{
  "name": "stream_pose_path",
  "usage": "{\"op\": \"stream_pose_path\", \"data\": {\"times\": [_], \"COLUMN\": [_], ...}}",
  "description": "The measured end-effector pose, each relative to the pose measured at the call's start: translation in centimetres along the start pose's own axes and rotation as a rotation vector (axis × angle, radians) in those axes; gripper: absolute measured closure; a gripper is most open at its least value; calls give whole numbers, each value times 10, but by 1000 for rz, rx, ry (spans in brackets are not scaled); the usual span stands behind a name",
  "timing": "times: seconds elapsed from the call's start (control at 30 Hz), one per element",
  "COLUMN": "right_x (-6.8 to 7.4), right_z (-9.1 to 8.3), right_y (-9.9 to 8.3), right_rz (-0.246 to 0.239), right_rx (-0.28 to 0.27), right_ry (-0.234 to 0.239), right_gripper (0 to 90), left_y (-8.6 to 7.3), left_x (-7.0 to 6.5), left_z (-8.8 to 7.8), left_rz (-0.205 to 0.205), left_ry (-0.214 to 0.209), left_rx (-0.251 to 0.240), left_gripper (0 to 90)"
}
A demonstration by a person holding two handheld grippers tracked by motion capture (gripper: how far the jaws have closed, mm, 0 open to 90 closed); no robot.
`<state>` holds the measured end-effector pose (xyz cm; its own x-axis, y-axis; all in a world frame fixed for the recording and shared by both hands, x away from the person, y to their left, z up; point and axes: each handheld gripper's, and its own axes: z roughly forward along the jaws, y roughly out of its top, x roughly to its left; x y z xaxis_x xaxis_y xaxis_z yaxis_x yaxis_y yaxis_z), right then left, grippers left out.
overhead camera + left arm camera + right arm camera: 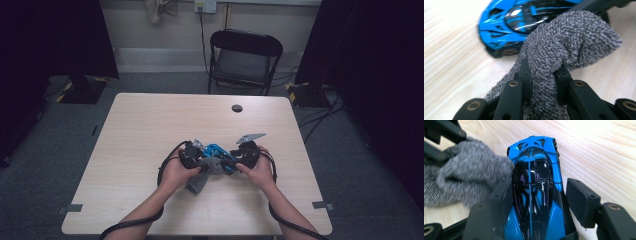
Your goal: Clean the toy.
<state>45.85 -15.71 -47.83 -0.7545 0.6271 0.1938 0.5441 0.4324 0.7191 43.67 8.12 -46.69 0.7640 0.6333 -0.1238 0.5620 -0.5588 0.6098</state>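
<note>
Currently wiping: left gripper [541, 82] is clamped on the grey cloth [564, 47], right gripper [539, 202] pinches the blue toy car [536, 195] steady. Next, I'd say, drag cloth across the roof.

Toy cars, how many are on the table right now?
1. The blue toy car sits near the table's middle between the two grippers, with the grey cloth against its side. None looks hidden.
</note>
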Motion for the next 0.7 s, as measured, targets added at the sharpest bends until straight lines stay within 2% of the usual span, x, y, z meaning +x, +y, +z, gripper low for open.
{"op": "stream_pose_path", "data": {"times": [0.17,0.7], "right_x": [0,0], "right_z": [0,0], "right_y": [0,-1], "right_rz": [-2,-3], "right_rx": [-4,-7], "right_ry": [-1,1], "right_gripper": [394,394], "left_y": [-1,-4], "left_x": [10,26], "left_z": [-3,-9], "left_rz": [-20,-61], "left_ry": [24,42], "left_rx": [-2,-3], "left_gripper": [735,736]}}
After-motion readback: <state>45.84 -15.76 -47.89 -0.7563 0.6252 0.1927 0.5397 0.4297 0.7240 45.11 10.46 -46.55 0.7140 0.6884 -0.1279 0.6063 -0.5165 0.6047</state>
